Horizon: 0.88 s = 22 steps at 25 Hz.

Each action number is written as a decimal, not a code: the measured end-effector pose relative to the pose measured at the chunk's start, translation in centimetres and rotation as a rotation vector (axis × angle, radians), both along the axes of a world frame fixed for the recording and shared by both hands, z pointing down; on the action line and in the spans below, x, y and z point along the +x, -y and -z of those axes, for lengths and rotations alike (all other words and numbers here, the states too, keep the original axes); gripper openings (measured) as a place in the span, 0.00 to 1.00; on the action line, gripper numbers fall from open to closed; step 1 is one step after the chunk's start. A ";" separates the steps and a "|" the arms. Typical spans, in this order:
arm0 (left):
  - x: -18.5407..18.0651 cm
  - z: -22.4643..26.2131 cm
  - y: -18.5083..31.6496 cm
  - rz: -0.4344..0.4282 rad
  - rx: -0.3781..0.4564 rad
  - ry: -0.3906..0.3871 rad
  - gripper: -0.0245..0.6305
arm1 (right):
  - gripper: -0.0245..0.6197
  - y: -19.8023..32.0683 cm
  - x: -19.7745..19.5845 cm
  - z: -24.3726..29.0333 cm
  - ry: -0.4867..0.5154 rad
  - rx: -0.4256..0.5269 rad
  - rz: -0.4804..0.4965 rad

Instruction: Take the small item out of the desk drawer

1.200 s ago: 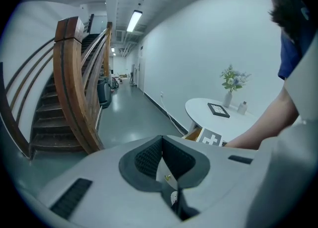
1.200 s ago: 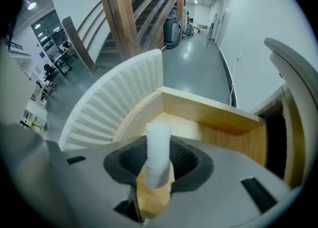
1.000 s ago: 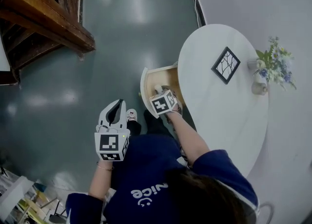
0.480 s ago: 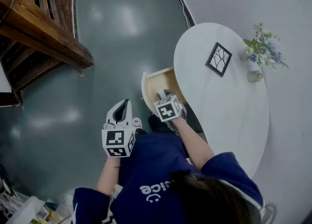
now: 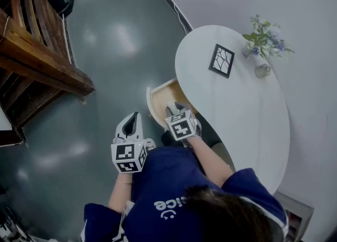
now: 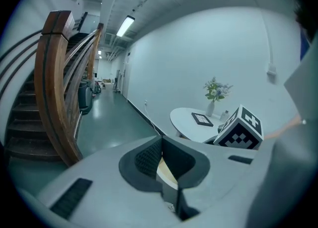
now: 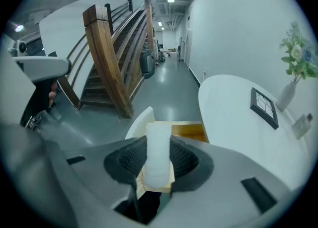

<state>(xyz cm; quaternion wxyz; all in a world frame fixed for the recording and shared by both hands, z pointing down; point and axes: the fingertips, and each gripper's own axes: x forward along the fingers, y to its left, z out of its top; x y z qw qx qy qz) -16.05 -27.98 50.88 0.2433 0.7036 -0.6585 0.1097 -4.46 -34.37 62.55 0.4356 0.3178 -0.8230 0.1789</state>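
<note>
**Head view.** A person [image 5: 168, 193] in a dark blue top stands at a white oval table [image 5: 237, 119], a gripper in each hand. The right gripper [image 5: 175, 110], its marker cube uppermost, points down over the open drawer [image 5: 157, 92]. The drawer juts from under the table's edge toward the grey floor [image 5: 105, 51]. The left gripper [image 5: 134, 117] hangs beside it over bare floor, clear of the drawer. On the tabletop lie a black picture frame [image 5: 221, 60], a vase of flowers [image 5: 262, 36] and, just beside the vase, a small jar [image 5: 261, 70]. A wooden staircase [image 5: 37, 61] fills the upper left.

**Right gripper view.** The jaws stand partly apart and are closed on the small white item [image 7: 158, 157] — a pale, upright cylinder pressed between the two ribbed pads, its top rising above them. The item is off the drawer bottom. The drawer's curved white front and pale wood interior show behind and below it. In the head view the item is covered by the gripper, so its height above the drawer cannot be judged there.

**Left gripper view.** The pads appear to meet at their far tips, and only a narrow wedge of gap shows nearer the camera. Nothing is held between them. The right gripper's marker cube shows at right, with the table, frame and vase beyond it.
</note>
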 end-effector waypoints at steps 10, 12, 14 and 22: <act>2.1 0.7 0.9 -0.108 0.045 -0.009 0.04 | 0.25 -0.3 2.1 3.7 0.052 0.098 -0.108; 2.5 0.9 0.9 -0.126 0.053 -0.010 0.04 | 0.25 -0.5 2.8 4.5 0.073 0.108 -0.150; 2.9 1.2 1.0 -0.147 0.060 -0.006 0.04 | 0.25 -0.6 3.2 5.5 0.101 0.120 -0.187; 4.1 3.3 1.2 -0.202 0.109 -0.002 0.04 | 0.25 -1.0 4.4 9.6 0.172 0.210 -0.253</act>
